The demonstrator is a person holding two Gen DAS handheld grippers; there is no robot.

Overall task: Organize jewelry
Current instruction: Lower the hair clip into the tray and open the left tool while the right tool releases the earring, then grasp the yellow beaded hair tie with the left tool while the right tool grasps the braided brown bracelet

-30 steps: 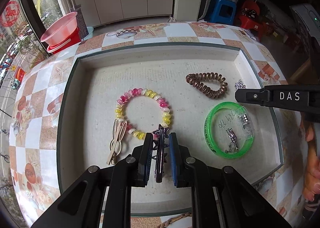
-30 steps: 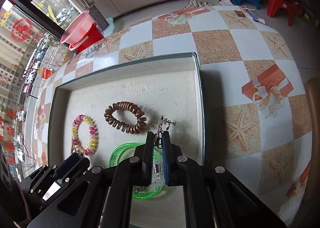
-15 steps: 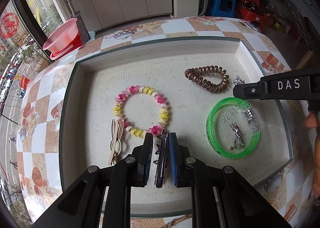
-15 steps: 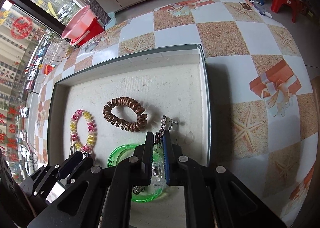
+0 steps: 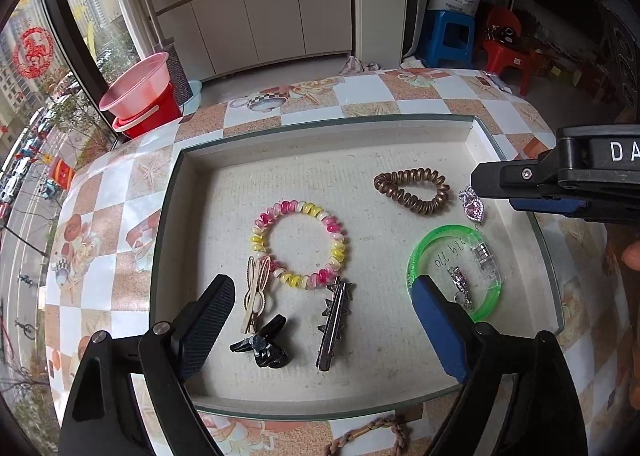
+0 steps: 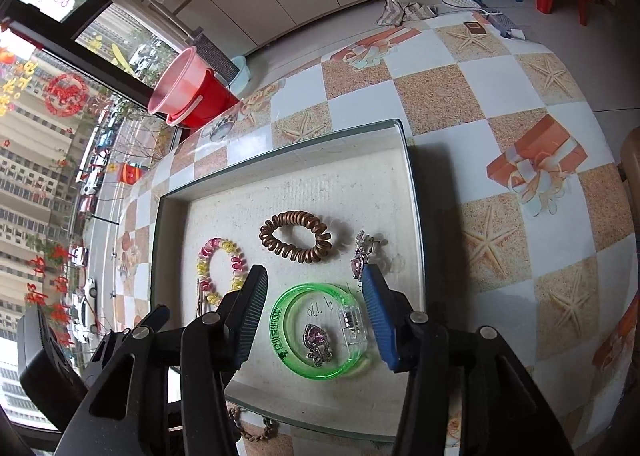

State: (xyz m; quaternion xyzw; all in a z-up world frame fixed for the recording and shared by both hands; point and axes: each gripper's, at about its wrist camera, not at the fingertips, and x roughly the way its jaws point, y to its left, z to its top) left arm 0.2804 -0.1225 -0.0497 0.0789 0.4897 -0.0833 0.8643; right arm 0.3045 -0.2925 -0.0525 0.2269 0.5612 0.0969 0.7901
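Star clip (image 5: 334, 322) flat on the tray (image 5: 320, 144) floor at the near edge, free between the pads of the left gripper (image 5: 320, 330), jaws spreading wide, nothing pinched. Black clip (image 5: 262, 344) just left, rabbit clip (image 5: 254, 296) beyond, pastel coil (image 5: 298, 242) touching the star clip's far tip. Heart earring (image 6: 362, 256) far right, lying loose off the blue pad of the right gripper (image 6: 316, 310), jaws opening over the green bangle (image 6: 320, 332). Brown coil (image 6: 296, 242) farther back.

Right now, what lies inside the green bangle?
Inside the green bangle lie a pink-stone earring and a clear plastic clip, over handwriting on the tray floor. The writing is too small to read.
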